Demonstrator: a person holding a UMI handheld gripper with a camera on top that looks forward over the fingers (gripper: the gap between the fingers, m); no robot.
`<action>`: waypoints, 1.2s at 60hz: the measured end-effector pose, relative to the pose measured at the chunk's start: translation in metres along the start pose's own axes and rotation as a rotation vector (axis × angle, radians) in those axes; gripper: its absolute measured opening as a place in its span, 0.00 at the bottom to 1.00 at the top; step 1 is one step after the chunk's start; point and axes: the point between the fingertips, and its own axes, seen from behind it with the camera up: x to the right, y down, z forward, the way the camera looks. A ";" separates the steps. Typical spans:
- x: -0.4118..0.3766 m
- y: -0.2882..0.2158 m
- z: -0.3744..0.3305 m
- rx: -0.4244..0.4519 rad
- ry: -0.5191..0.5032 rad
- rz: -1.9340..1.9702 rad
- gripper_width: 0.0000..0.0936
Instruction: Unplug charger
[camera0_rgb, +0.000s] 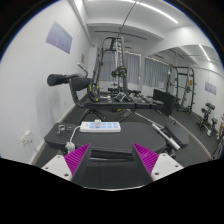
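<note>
Gripper view shows a white rectangular plastic power strip (100, 127) lying on a dark flat bench top (110, 140), just ahead of the gripper (114, 158) and slightly toward its left finger. The charger itself cannot be made out on the strip. A white cable (140, 130) trails across the surface to the right of it. The fingers, with their magenta pads (80, 157), stand wide apart and hold nothing. The loose strip would probably lift or slide with a pull, and the nearby cable could be grabbed by mistake. Black gym machines (115, 75) stand well beyond.
</note>
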 end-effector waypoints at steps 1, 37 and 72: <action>0.000 0.000 0.000 0.000 -0.001 -0.004 0.92; -0.107 -0.002 0.125 0.014 -0.136 -0.026 0.91; -0.112 -0.009 0.380 0.043 -0.103 -0.021 0.91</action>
